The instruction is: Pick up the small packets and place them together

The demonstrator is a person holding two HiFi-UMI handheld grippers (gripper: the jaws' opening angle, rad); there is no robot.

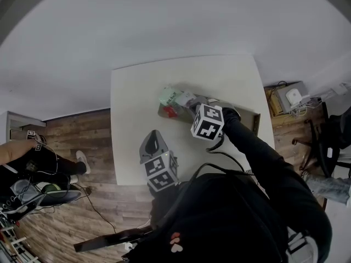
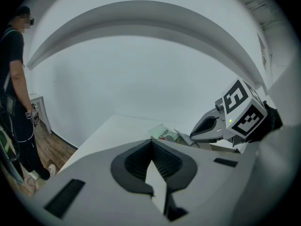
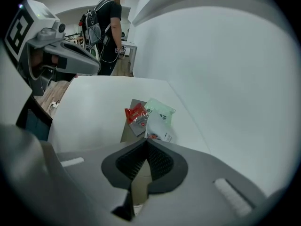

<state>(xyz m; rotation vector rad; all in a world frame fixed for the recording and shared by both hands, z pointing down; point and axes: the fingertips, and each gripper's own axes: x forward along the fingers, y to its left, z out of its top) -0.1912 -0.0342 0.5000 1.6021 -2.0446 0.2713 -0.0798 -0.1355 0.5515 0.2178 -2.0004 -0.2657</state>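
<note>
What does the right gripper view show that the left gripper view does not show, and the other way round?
Only the right gripper view shows the red packet and the white packet, lying together partly on a grey flat piece, and the left gripper at the upper left. Only the left gripper view shows the right gripper with its marker cube, pointing down toward the packets. Both show the green packet, the white table, a standing person, and their own jaws closed together with nothing between them.

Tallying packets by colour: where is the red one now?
Right gripper view: the red packet lies on a grey sheet mid-table, just left of the pale green packet, ahead of the right gripper.
</note>
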